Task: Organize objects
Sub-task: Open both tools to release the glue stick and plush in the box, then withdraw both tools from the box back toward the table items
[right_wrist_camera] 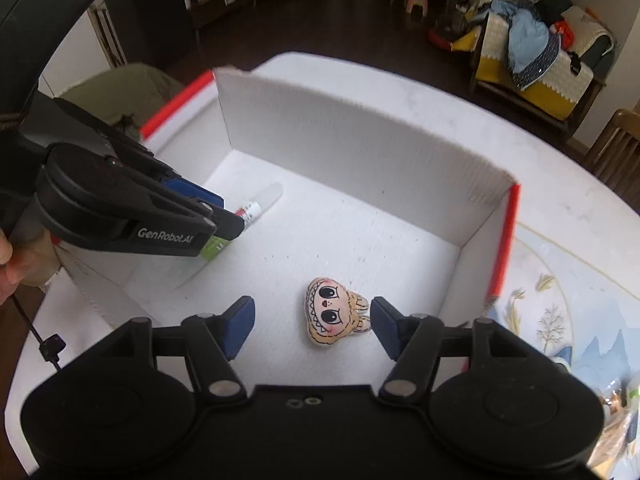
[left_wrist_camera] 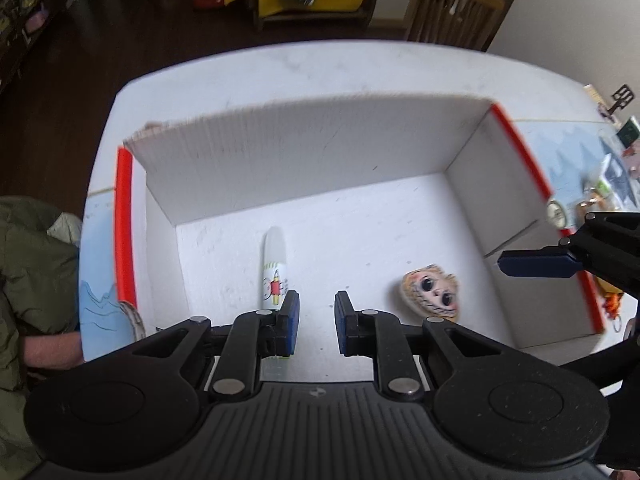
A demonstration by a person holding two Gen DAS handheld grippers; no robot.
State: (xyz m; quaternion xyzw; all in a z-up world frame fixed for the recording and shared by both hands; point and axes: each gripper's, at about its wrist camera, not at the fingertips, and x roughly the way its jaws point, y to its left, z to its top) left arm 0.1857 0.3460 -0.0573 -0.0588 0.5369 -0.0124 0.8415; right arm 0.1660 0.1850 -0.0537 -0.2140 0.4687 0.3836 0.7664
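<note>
Left claw (left_wrist_camera: pixel 317 300): The jaws are pulled in close, with only a thin gap left between the blue pads. Nothing is held.
Right claw (right_wrist_camera: pixel 311 301): The jaws are spread wide. Nothing is gripped, and the pads are not pressed on anything.
Toy face (right_wrist_camera: pixel 332 312): It is a small flat toy with big dark eyes and a tan hood. It is seen lying on the box floor below the gap of the right claw, nearer the right finger than the left one. No pad is seen touching it. From the left claw it is found off to the right, just past the right finger.
White tube (left_wrist_camera: pixel 274 268): It is laid flat on the box floor, its clear cap pointed away from the left claw. Its near end is hidden under the left finger of the left claw. It is not between the pads. From the right claw it is seen far off to the left, behind the tip of the left claw.
Box (left_wrist_camera: pixel 300 160): Both claws are held over this open white box with red edges. Its tall back wall is stood up ahead of both claws.
Table (left_wrist_camera: pixel 280 68): The box is set on this white table.
Picture mat (right_wrist_camera: pixel 560 280): It is spread on the table, to the right of the box.
</note>
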